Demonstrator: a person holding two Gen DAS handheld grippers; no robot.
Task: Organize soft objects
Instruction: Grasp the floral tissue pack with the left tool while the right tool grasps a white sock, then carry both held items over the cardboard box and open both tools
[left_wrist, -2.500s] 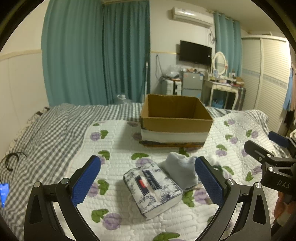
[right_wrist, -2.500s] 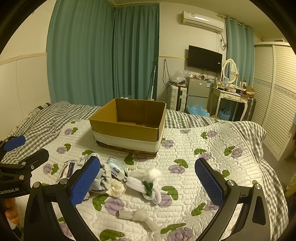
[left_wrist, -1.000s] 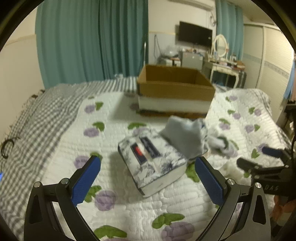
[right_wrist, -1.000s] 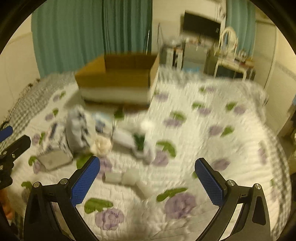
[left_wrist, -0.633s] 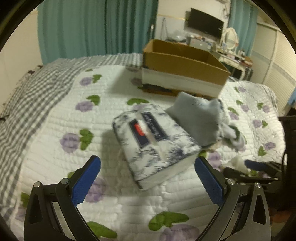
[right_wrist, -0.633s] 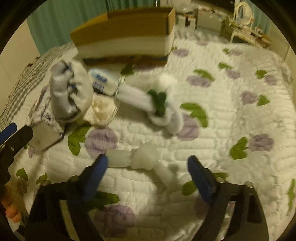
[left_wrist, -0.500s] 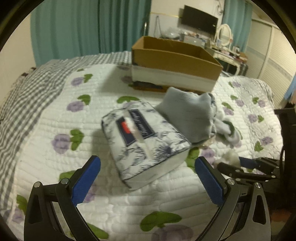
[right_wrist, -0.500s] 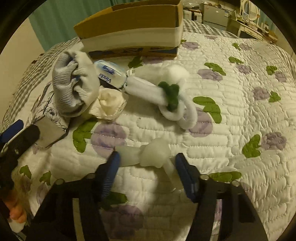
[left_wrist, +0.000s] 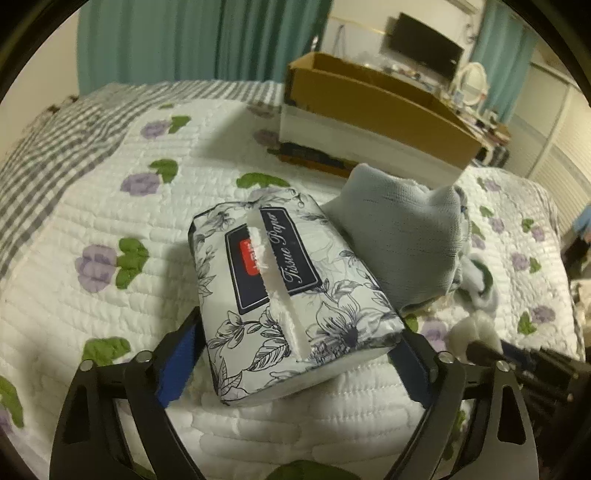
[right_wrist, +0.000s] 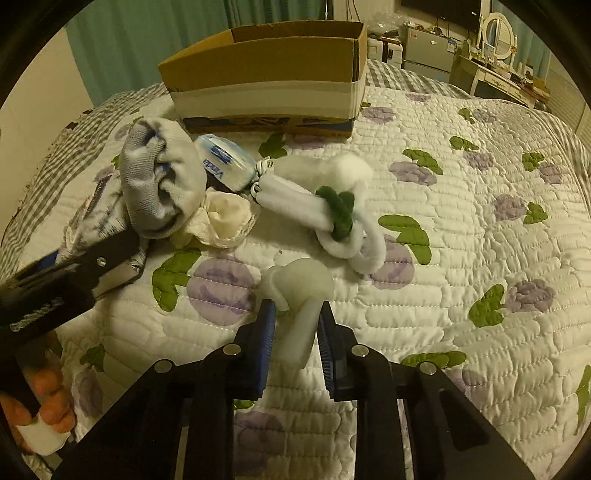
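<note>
None of the soft things appears to have reached the cardboard box (right_wrist: 266, 70) yet — every one in view lies on the quilted bedspread (right_wrist: 480, 240), so the sorting looks barely begun.

Going left to right in the right wrist view: the tissue pack (left_wrist: 291, 295) sits at the far left, and the left gripper (left_wrist: 291, 363) has just been closing its jaws round it. In the left wrist view the blue pads stand at the pack's two sides, very near or touching; I cannot tell whether they press yet. Next comes the balled grey sock (right_wrist: 160, 184), leaning on the pack, with a small blue-and-white Vinda tissue packet (right_wrist: 225, 164) behind it and a cream scrunchie-like bundle (right_wrist: 221, 219) in front. Then a fluffy white knotted piece with a green tie (right_wrist: 332, 206).

Nearest the camera, the right gripper (right_wrist: 295, 332) has just been narrowing its jaws and now pinches the translucent white knotted thing (right_wrist: 299, 295) between its pads, still down on the bedspread.

The box stands open at the far side, well apart from both grippers. Only its inner walls show — whether anything lies inside I cannot tell. Judging from this, two grasps are forming and all the carrying is left.
</note>
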